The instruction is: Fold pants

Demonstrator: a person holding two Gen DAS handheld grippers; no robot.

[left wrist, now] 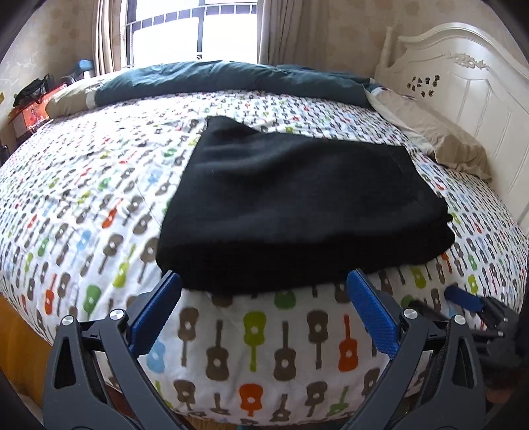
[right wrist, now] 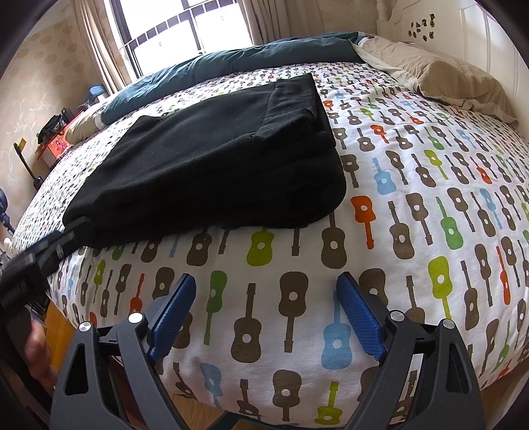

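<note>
- Nearest the lens, left wrist view: left gripper (left wrist: 264, 281), blue pads spread wide, released, nothing between them; left pad tip just at the near edge of the pants, touching or not cannot be told.
- Same gripper seen from the right wrist view (right wrist: 71, 231) at the left edge, dark and blurred, its tip at the near left corner of the pants.
- Right gripper (right wrist: 266, 284): blue pads (right wrist: 360, 317) wide apart, released, only bedsheet between them; clear of the pants, hovering over the near edge of the bed.
- Right gripper also glimpsed in the left wrist view (left wrist: 463, 299) at lower right, blurred, beside the pants' near right corner but apart from it.
- Pants (left wrist: 297, 205): black, folded into a thick stacked rectangle, lying flat on the bed toward its near edge; layered fold edges visible along the right side (right wrist: 231, 155).
- Bedsheet (left wrist: 99, 185): white, printed with brown, green, orange and blue guitars; covers the whole bed, bulges over the near edge.
- Dark teal quilt (left wrist: 231, 79) bunched along the far side of the bed, well apart from the pants.
- Beige pillow (left wrist: 446, 142) at the right, against the white carved headboard (left wrist: 469, 76).
- Window (left wrist: 198, 29) with curtains beyond the quilt, bright daylight.
- Orange-red box (left wrist: 33, 112) at far left beside the bed, a dark item on top; contents cannot be told.
- Blurred part of a hand (right wrist: 36, 350) at the lower left of the right wrist view.
</note>
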